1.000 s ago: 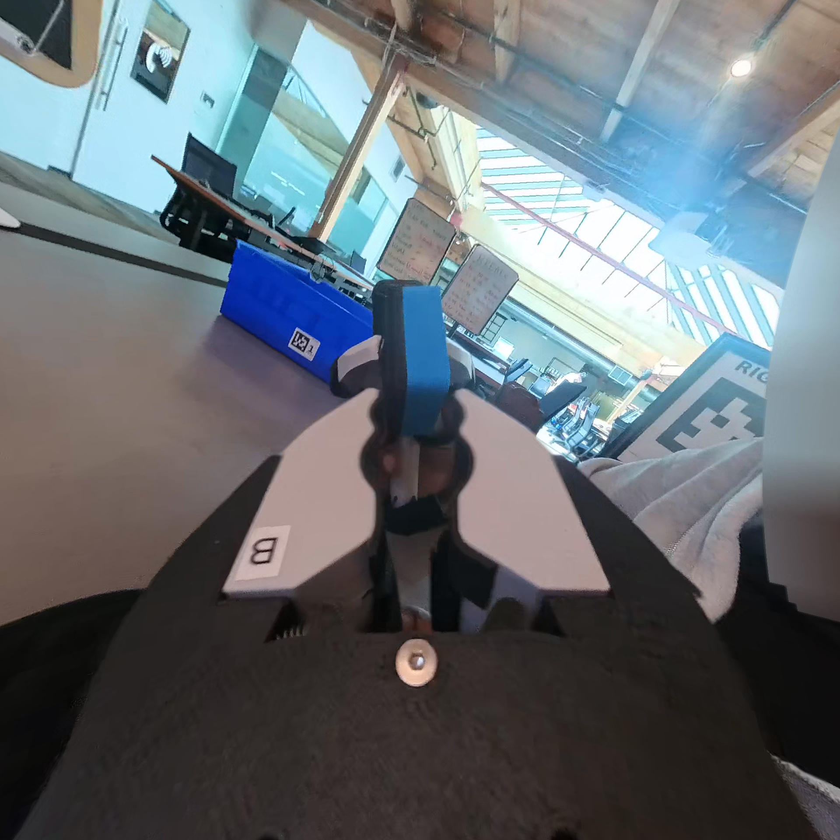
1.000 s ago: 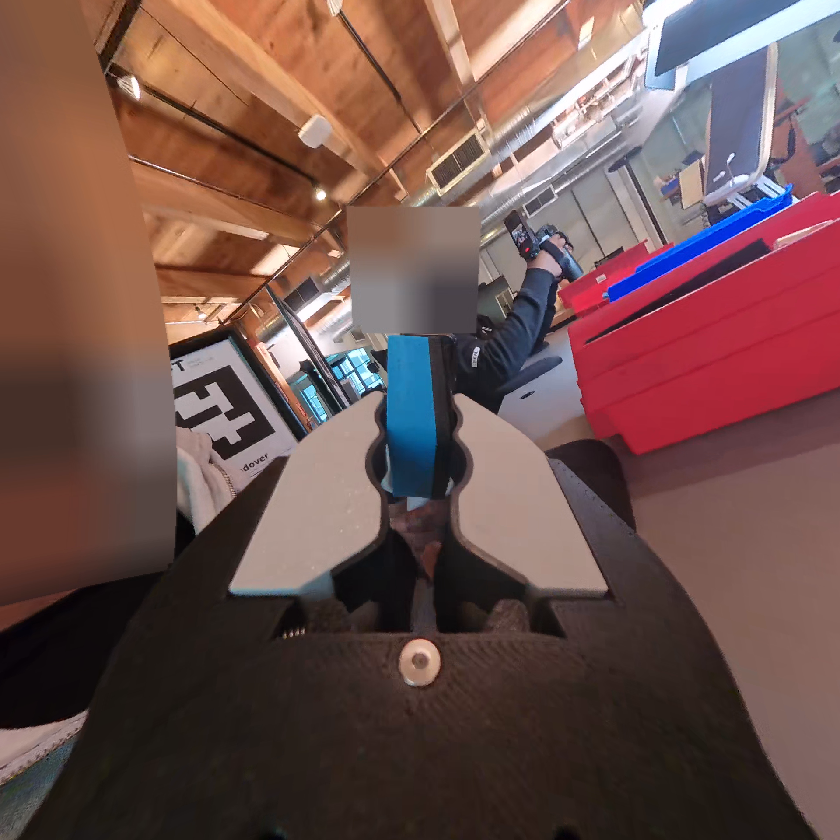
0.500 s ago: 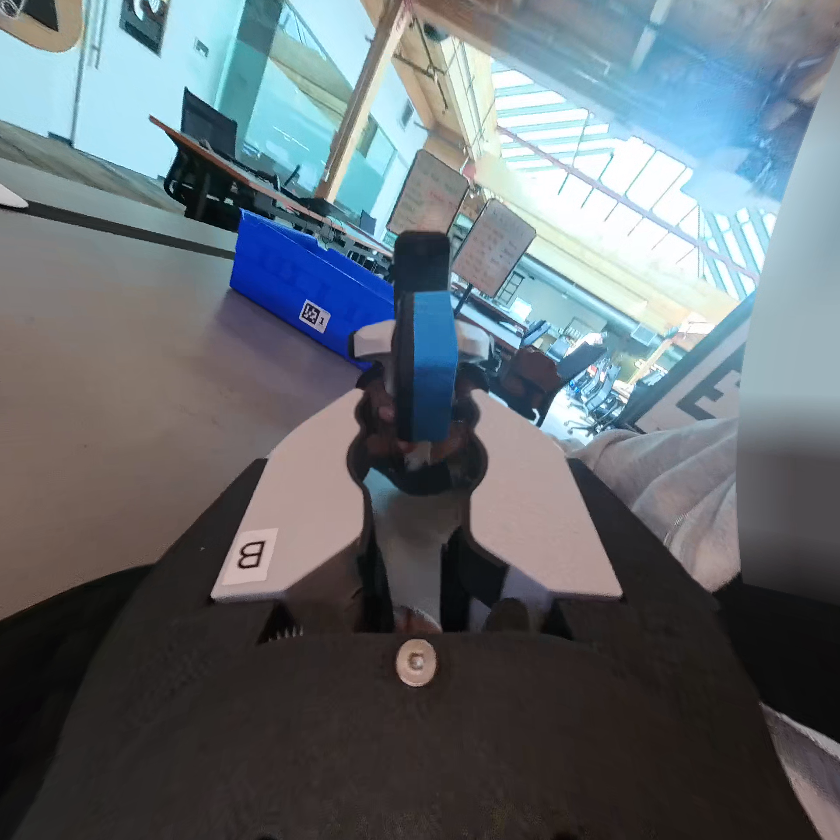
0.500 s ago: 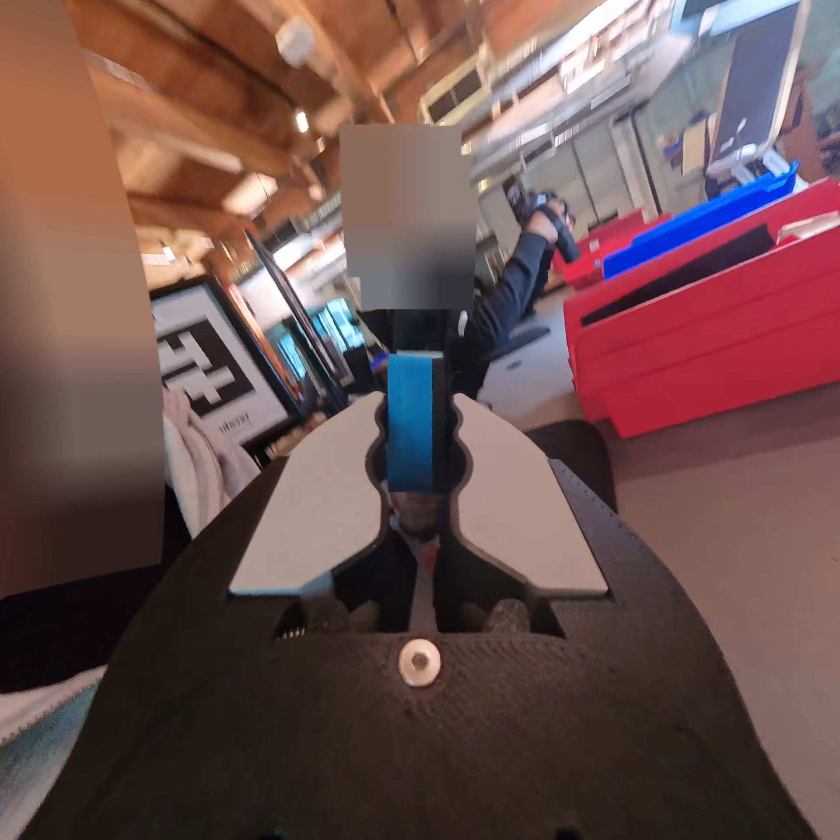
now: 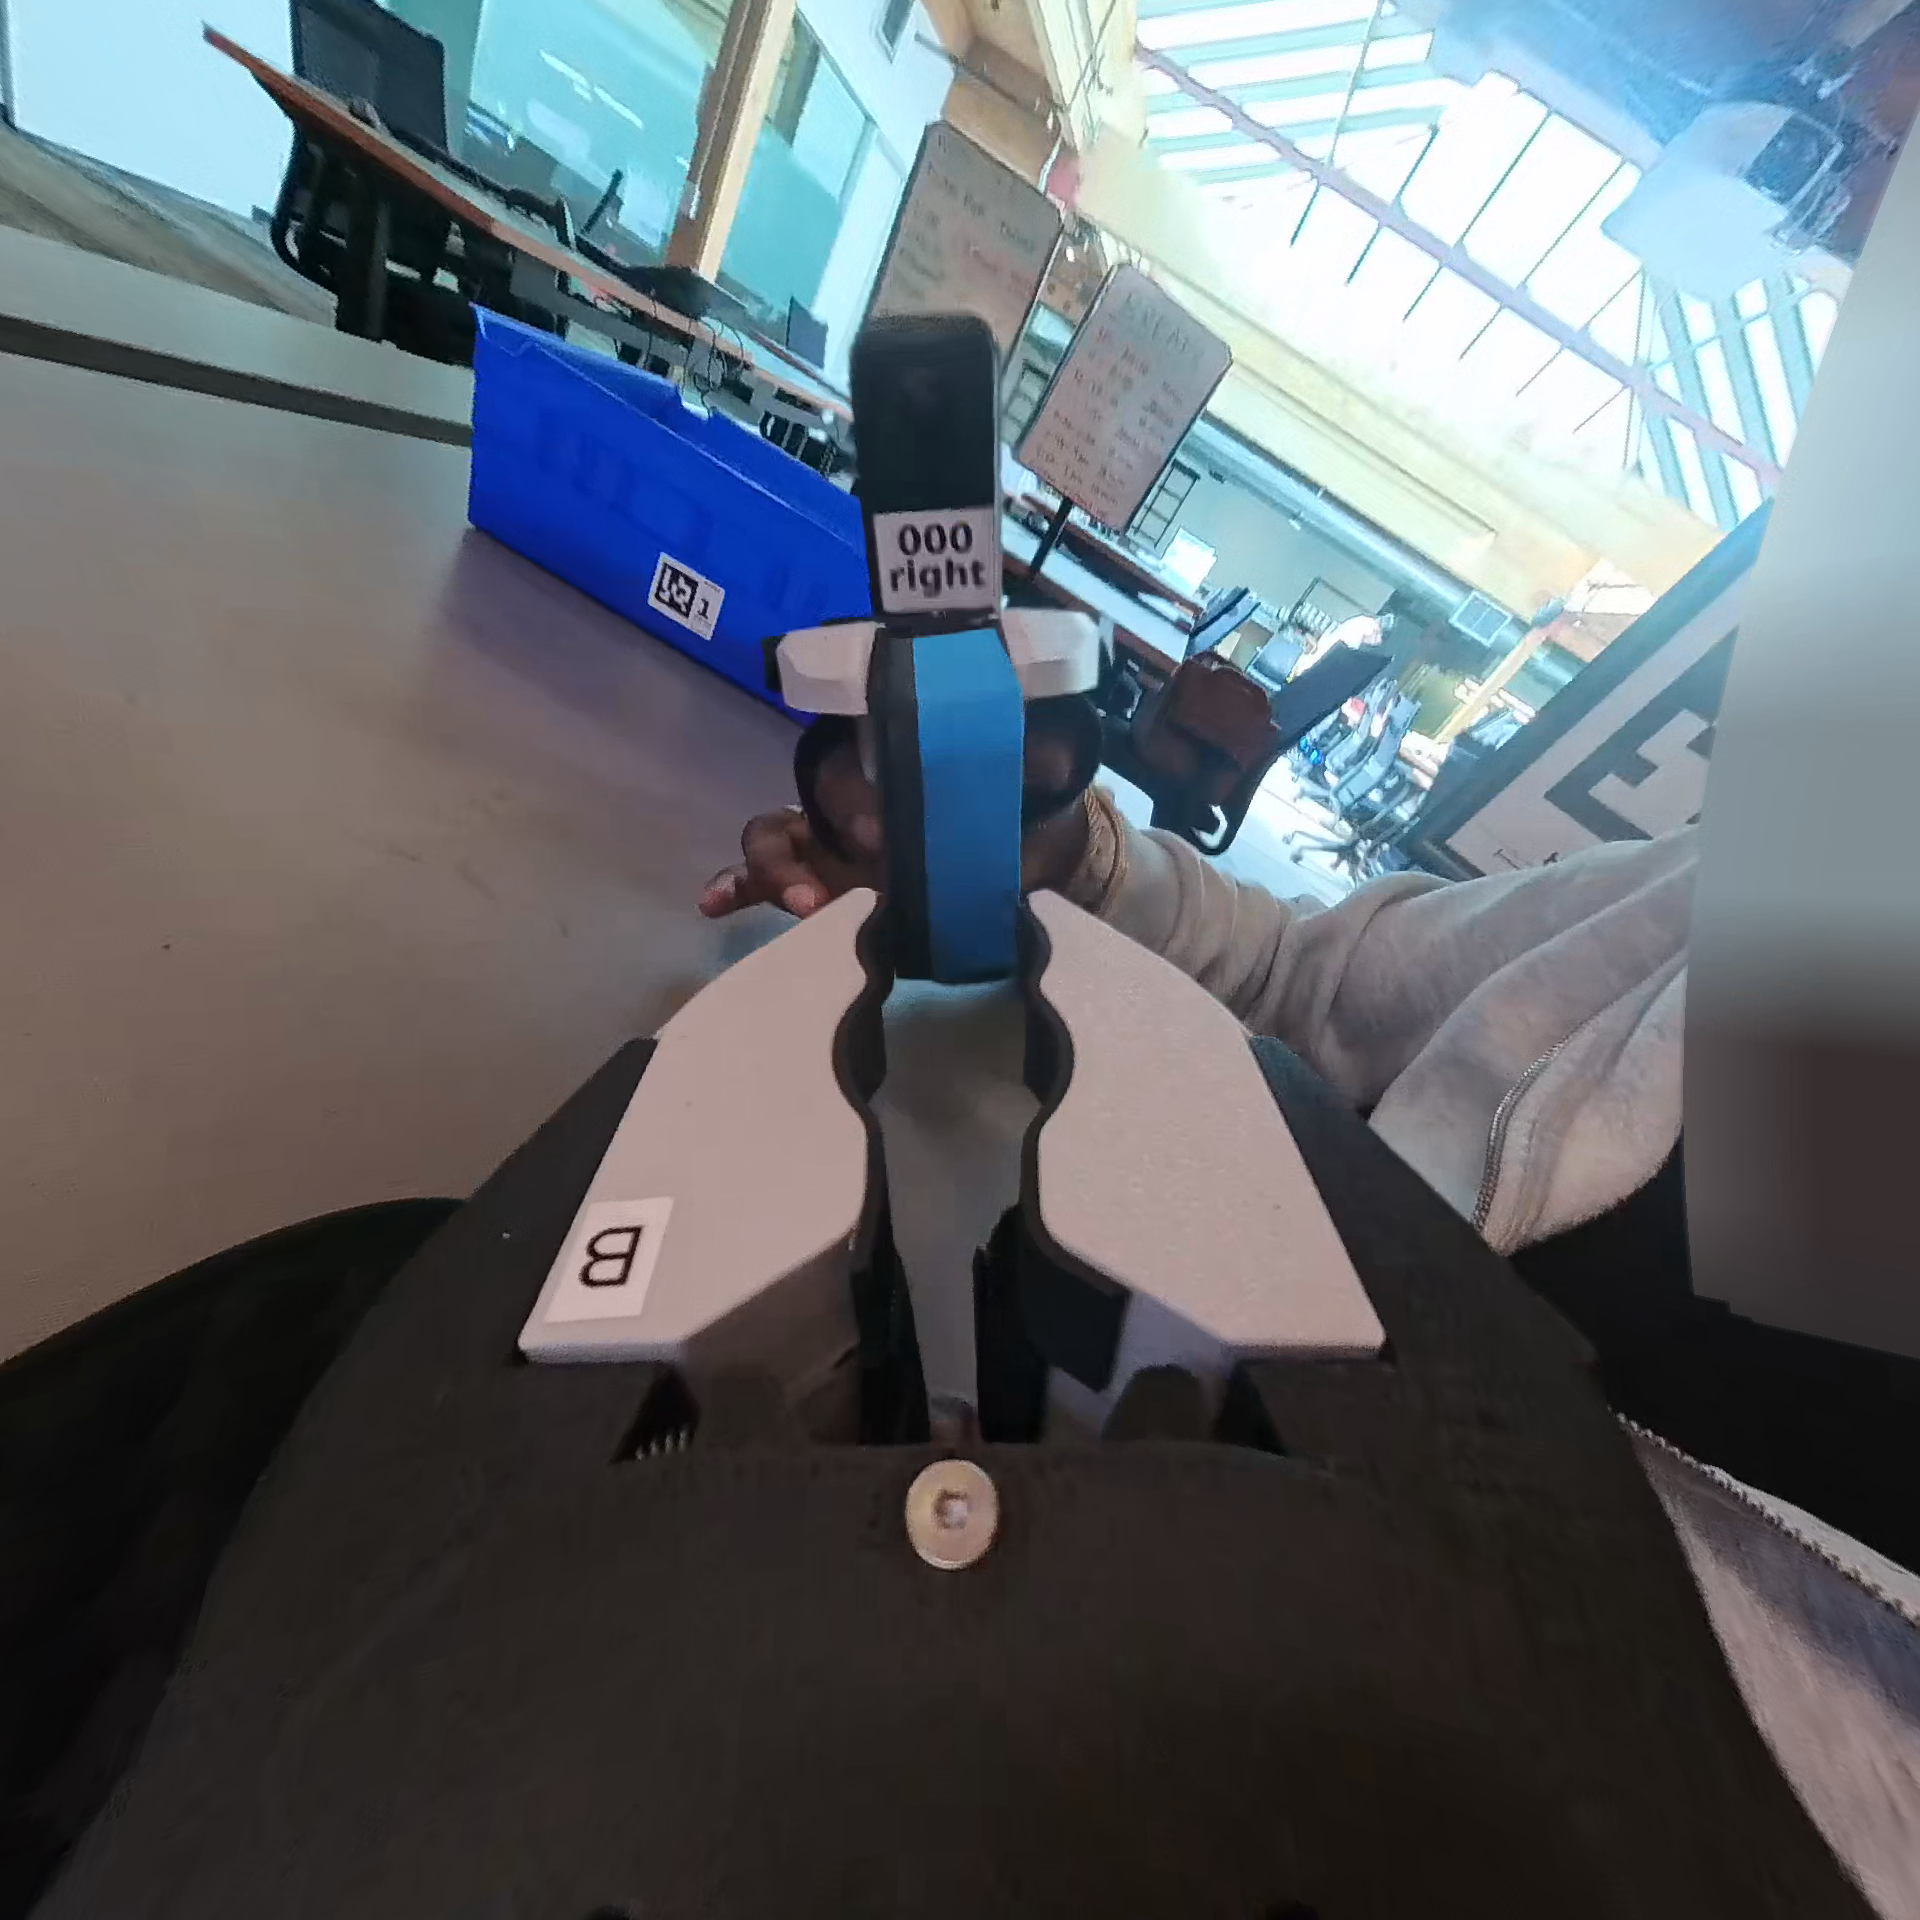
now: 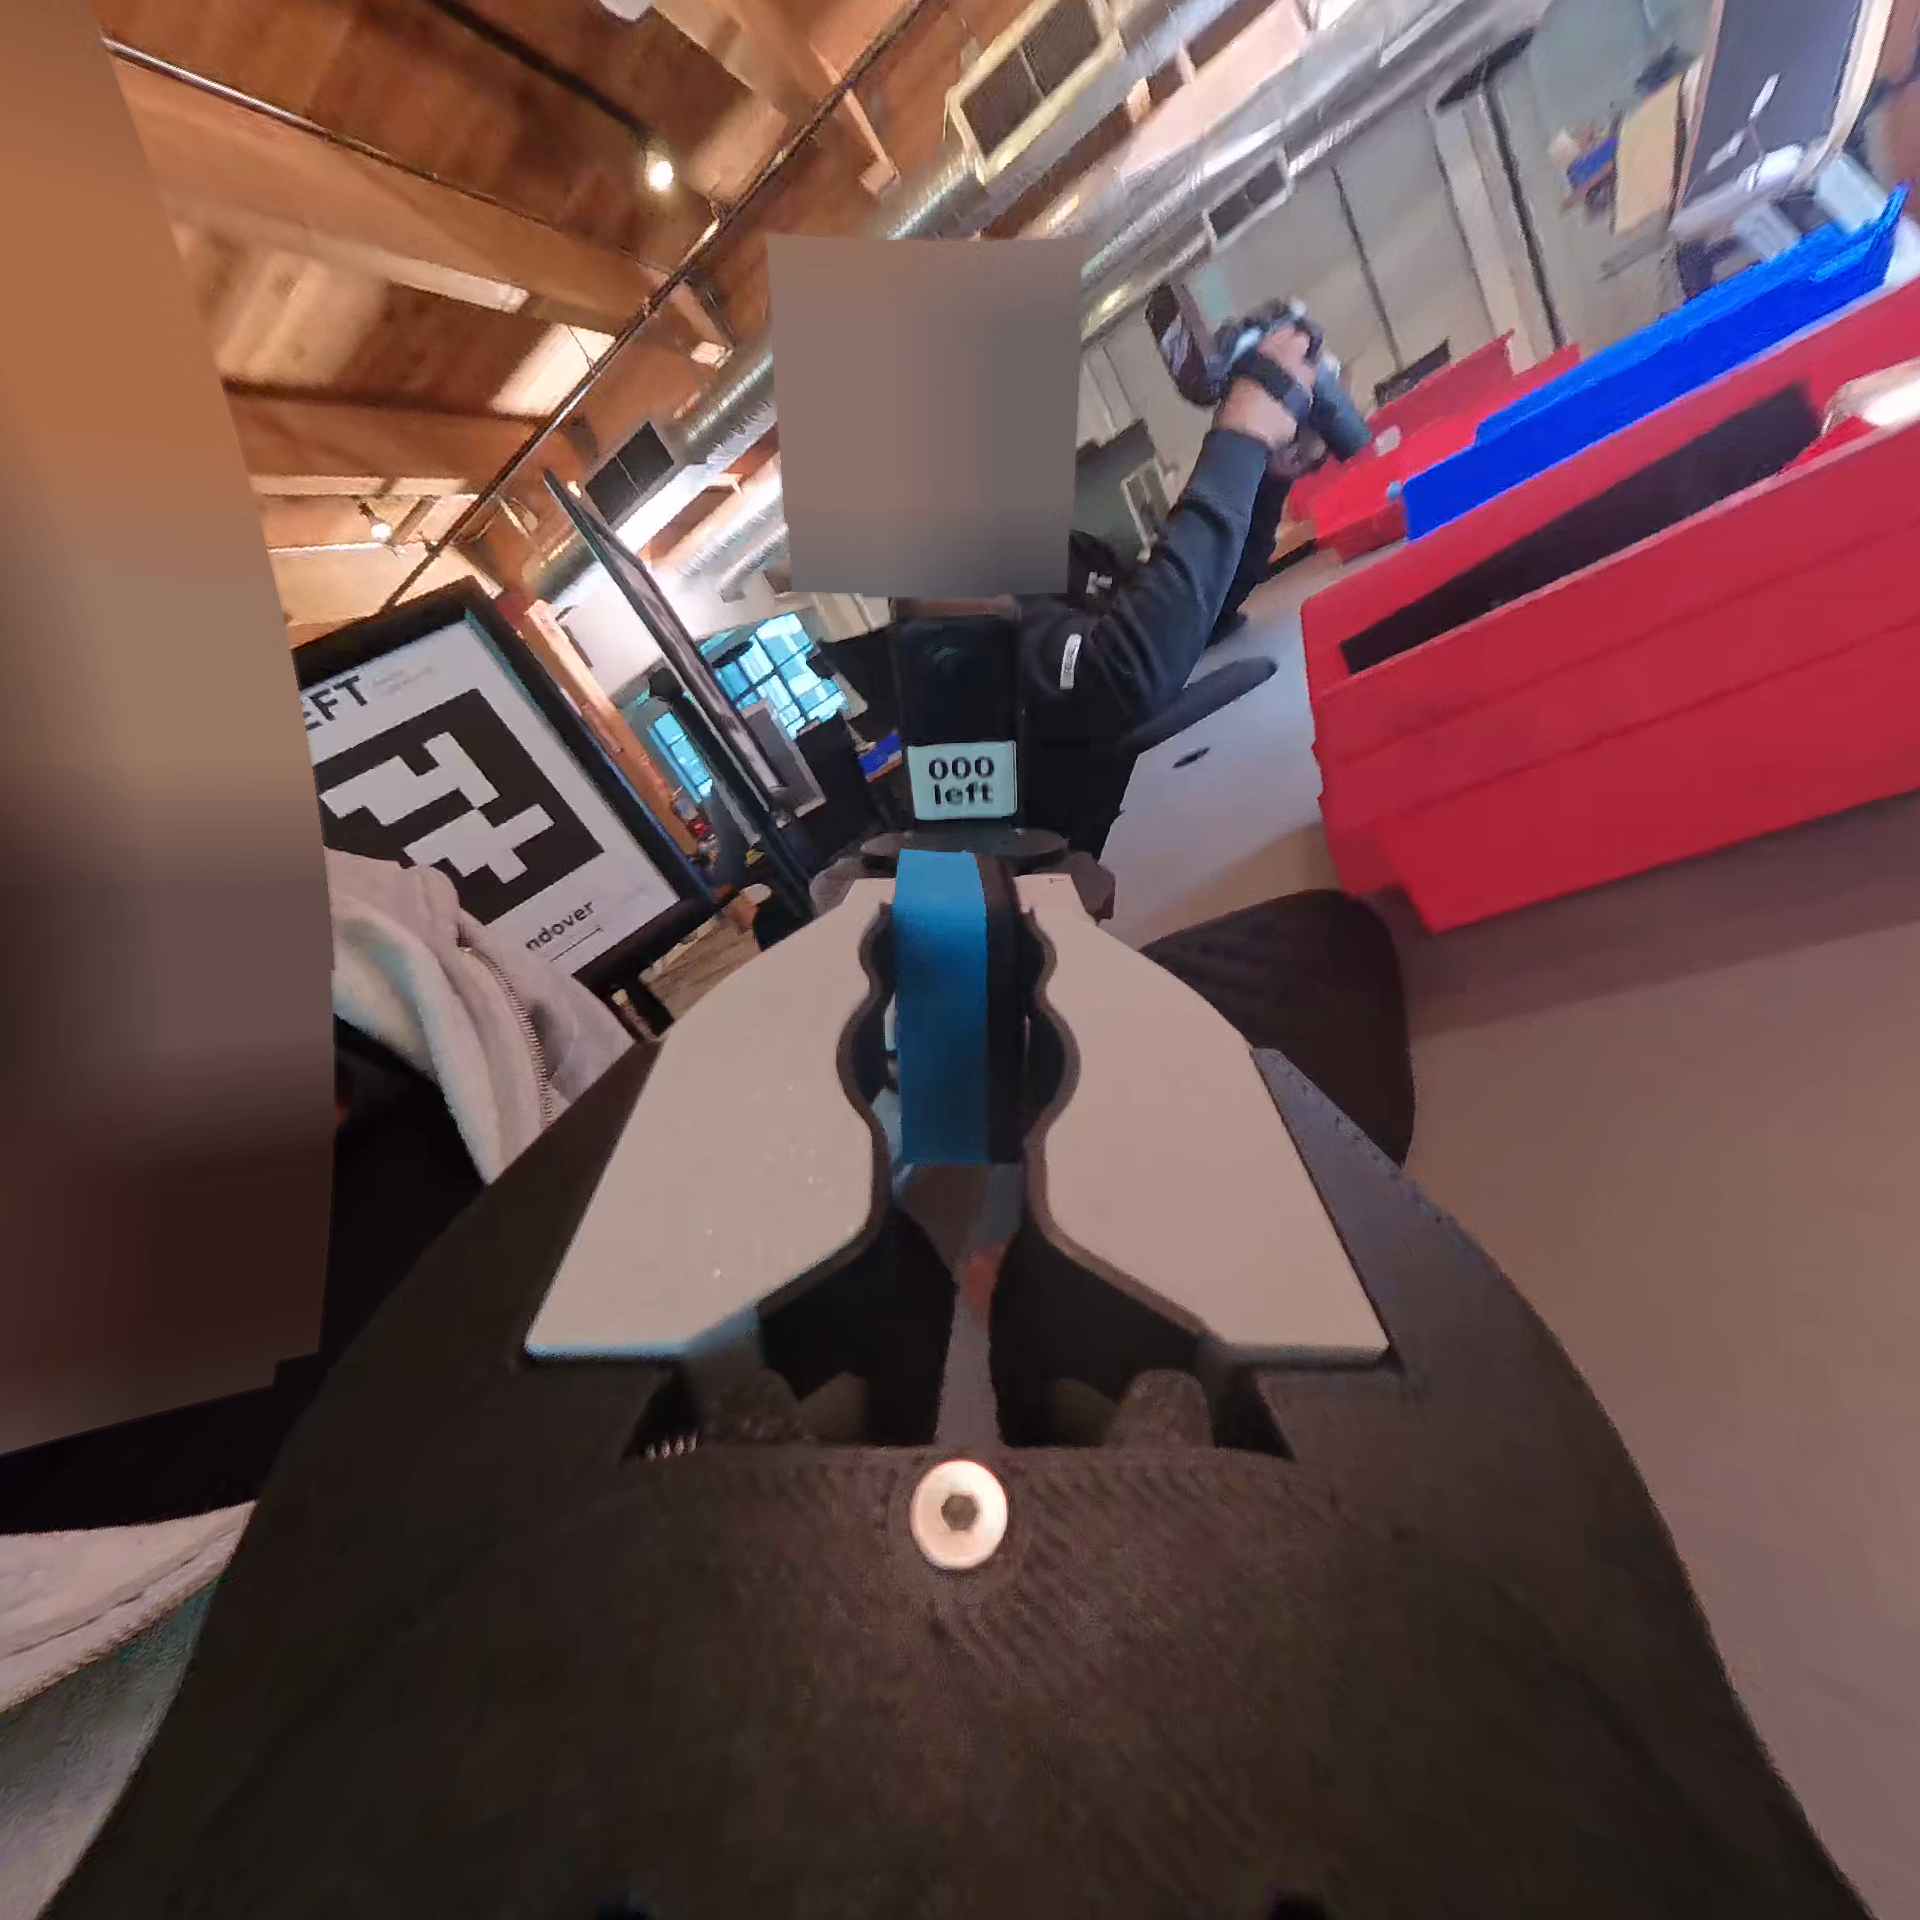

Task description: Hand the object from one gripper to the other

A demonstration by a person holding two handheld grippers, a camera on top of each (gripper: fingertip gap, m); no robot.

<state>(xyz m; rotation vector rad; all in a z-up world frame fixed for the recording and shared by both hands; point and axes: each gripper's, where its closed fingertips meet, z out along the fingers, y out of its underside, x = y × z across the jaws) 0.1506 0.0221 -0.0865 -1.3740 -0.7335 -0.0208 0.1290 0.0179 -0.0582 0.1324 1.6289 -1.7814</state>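
Note:
The object is a flat blue and black block [image 5: 966,810], held upright in the air above the table. My left gripper [image 5: 951,914] is shut on its near end, at the fingertips. The right gripper [image 5: 940,665] faces me from beyond, its white fingers flanking the block's far end. In the right wrist view the block [image 6: 940,1039] stands between the fingers of my right gripper [image 6: 951,914], with a thin gap showing on each side. The left gripper [image 6: 977,862] shows just behind it.
A blue bin [image 5: 623,509] stands on the grey table [image 5: 260,831] to the far left. Red bins [image 6: 1610,727] stand at the right. A hand [image 5: 790,873] and grey sleeve [image 5: 1403,987] are behind the block. A marker board [image 6: 457,810] stands to the left. Left and right tips are no more than a few centimetres apart.
The right gripper has drawn back from the left one, so its camera now shows. The block stays fixed in the left jaws and looks smaller and farther out in the right jaws.

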